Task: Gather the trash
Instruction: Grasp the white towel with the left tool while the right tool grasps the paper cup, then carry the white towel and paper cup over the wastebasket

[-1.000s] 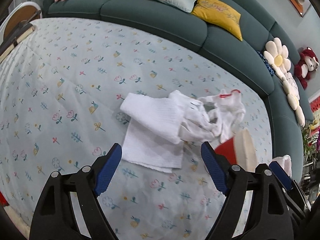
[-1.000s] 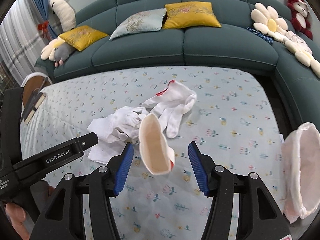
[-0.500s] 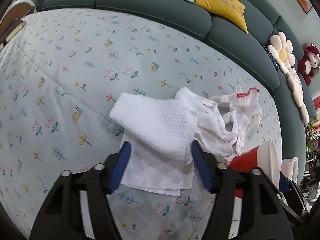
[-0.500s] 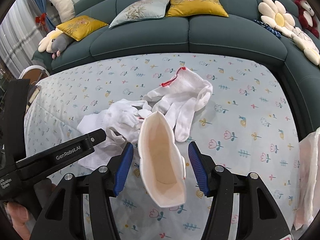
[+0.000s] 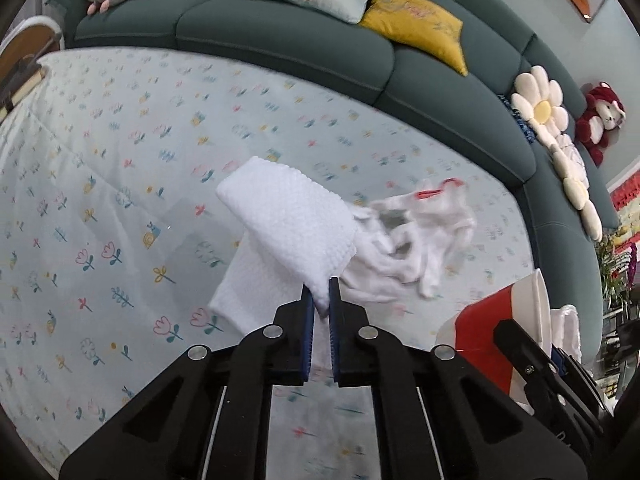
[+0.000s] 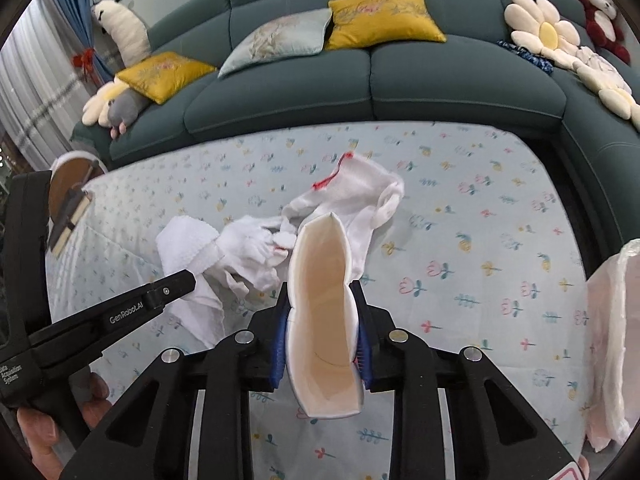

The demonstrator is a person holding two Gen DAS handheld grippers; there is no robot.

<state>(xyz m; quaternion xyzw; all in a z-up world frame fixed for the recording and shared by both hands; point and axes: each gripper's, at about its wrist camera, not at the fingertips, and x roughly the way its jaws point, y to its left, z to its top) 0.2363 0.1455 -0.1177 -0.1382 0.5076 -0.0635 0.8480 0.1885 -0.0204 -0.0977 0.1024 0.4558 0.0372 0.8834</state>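
both grippers clamp down on trash over the flowered cloth

the left gripper point(image 5: 322, 300) has just been closing, and in the left wrist view its blue pads now pinch a corner of the white textured paper towel point(image 5: 292, 224) at the centre of the frame. the towel is folded over itself, one flap lifted toward the jaws and the lower part draped down onto the flowered tablecloth point(image 5: 100, 184). the grip looks thin, just an edge of the sheet between the pads.

the right gripper point(image 6: 322, 332) has just been closing too, and in the right wrist view it squeezes a paper cup point(image 6: 324, 312) at lower centre; the cup's walls are pressed inward where the pads meet them, its open mouth facing the camera. the same cup shows red and white at the lower right of the left wrist view.

right of the towel, in the middle of the right wrist view, a pair of white gloves point(image 6: 344, 200) with red cuff trim lies rumpled on the cloth, touching the towel. a pale plastic bag point(image 6: 612, 328) hangs at the right edge of that view, well apart from the cup.

to my eye the pick-up step is in hand: two pieces are gripped, neither yet dropped. the next move seems to call for lifting both clear of the cloth and carrying them rightward to the bag, if that is the bin. the towel may drag the gloves along, or slip from so slight a pinch.
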